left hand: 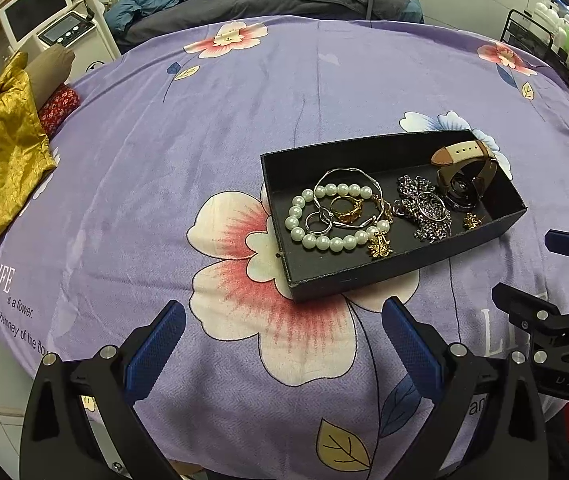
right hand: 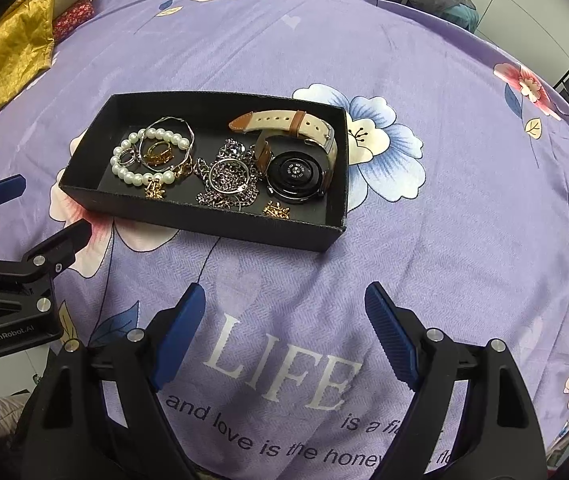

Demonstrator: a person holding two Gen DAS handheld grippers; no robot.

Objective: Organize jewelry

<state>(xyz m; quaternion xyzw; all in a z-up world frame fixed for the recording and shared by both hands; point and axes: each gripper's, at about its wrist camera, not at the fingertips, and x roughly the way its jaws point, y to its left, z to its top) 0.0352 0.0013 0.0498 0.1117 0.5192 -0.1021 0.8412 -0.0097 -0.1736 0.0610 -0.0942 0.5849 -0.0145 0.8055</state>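
Left gripper [left hand: 282,322] and right gripper [right hand: 284,308]: both spread wide, holding nothing, hovering over the blanket [right hand: 464,200]. Black tray [right hand: 212,228] ahead between them, long axis crosswise, seemingly nearer the right; holds pearl bracelet [right hand: 134,160], chains [right hand: 224,180], watch [right hand: 296,176]. Beyond: purple floral bed, gold cloth [left hand: 0,160], tiled wall.

Both views are evenly and softly lit from above, with only faint shadows inside the black box [left hand: 400,264] and under its walls. Small glints show on the pearl bracelet [left hand: 326,216] and watch back [right hand: 294,178]. Fisheye distortion bows the purple blanket [right hand: 444,240] and darkens the corners; the centre is sharp, the edges slightly soft.
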